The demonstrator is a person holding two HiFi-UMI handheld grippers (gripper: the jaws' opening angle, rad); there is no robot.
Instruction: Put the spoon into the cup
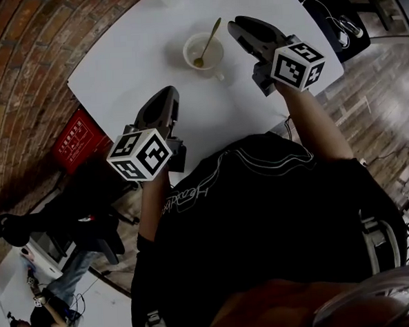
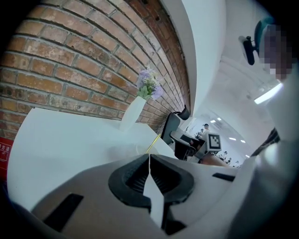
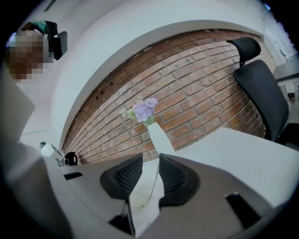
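Spoon (image 1: 209, 40) sits bowl-down inside the white cup (image 1: 187, 55) on the white counter (image 1: 132, 56), its handle leaning up over the far rim. Right gripper (image 1: 237, 25) hovers just beside the cup, its jaws slightly spread and holding nothing. Left gripper (image 1: 166, 92) hangs nearer the person, well apart from the cup, with its jaws pressed together and empty. A white vase (image 2: 131, 114) of purple flowers stands by the brick wall.

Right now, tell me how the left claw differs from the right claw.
The left claw is shut, jaws meeting at the tips; the right claw has its jaws apart. The left claw is well short of the cup, while the right claw sits just beside it, near the spoon standing inside. Both hold nothing.
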